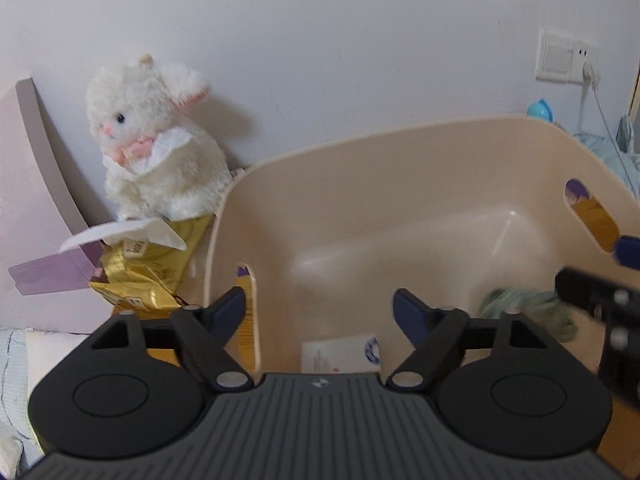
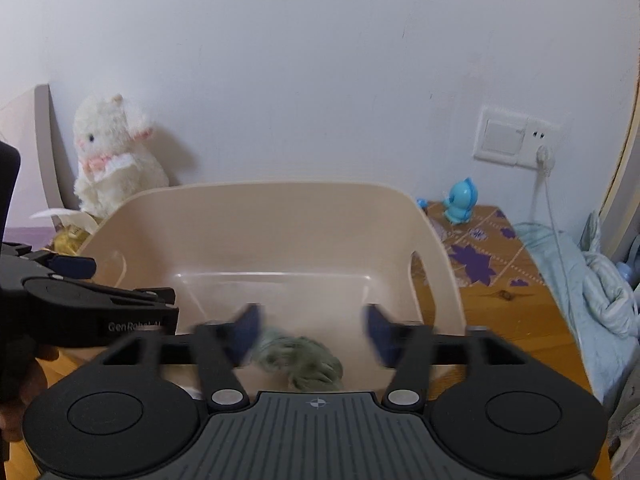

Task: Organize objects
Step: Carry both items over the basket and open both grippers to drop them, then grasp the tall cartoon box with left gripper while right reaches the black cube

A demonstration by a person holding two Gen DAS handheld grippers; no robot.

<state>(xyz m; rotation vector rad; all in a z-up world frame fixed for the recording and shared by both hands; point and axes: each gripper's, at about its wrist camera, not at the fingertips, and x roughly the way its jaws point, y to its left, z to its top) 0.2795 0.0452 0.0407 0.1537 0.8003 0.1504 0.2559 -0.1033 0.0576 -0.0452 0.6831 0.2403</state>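
Both my claws hang over the cream plastic basket (image 2: 280, 216) w/ cut-out handles, which sits on the wooden table (image 2: 516, 300) w/ purple flower print. Left claw (image 1: 318, 312) is spread wide, nothing btwn its blue pads, pointing into the basket's left half, above a white printed card (image 1: 340, 354) lying on the basket floor. Right claw (image 2: 312, 334) is also spread, motion-blurred, empty, just above a crumpled grey-green cloth bundle (image 2: 308, 364) resting on the basket floor near the front wall. Outside the basket, back left by the wall: fluffy white plush rabbit (image 1: 152, 140) w/ pink bow sitting atop gold foil snack packets (image 1: 140, 276). Back right on the table: small blue plastic toy figure (image 2: 460, 200).
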